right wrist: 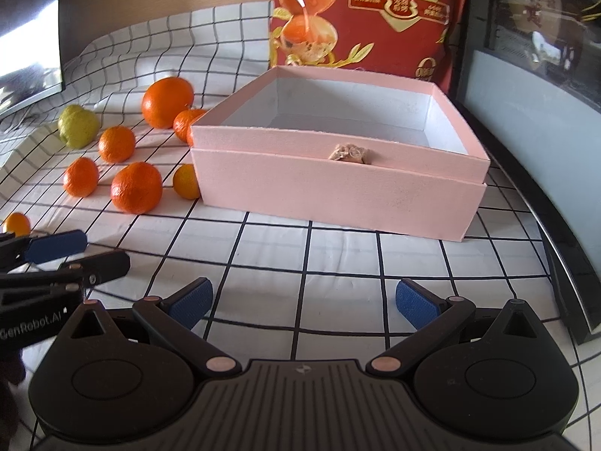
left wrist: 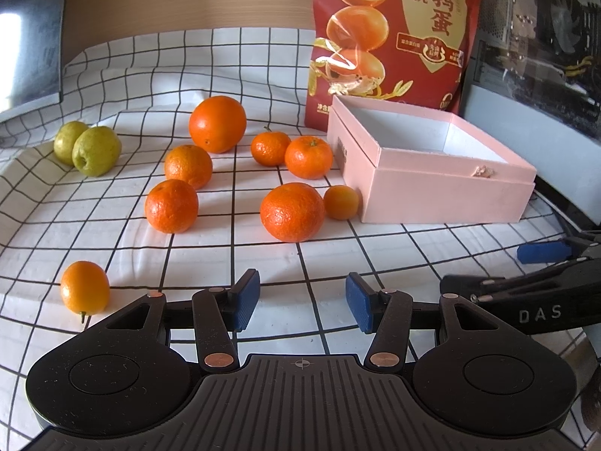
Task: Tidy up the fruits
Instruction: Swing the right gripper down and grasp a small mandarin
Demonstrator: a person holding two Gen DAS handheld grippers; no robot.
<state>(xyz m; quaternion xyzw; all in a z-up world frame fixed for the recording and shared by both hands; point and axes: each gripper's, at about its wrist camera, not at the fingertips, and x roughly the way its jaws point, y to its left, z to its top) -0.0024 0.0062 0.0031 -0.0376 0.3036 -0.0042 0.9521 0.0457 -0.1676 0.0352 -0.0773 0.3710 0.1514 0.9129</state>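
Pink box (right wrist: pixel 338 188) sat empty for the loose oranges (left wrist: pixel 292 212); I held both grippers (left wrist: pixel 302 302) (right wrist: pixel 302 300) apart, empty, ready.

fruits (left wrist: pixel 225 173) on cloth (left wrist: pixel 338 263), left of box (left wrist: pixel 443 195) | bag (left wrist: pixel 394 37) behind box

Home desk: checked tablecloth (left wrist: pixel 263 60), snack bag (left wrist: pixel 394 37), monitor (left wrist: pixel 26 37).

A red snack bag (left wrist: pixel 394 37) stands upright on the checked cloth (left wrist: pixel 263 67), a dark monitor (left wrist: pixel 30 30) off beside it.
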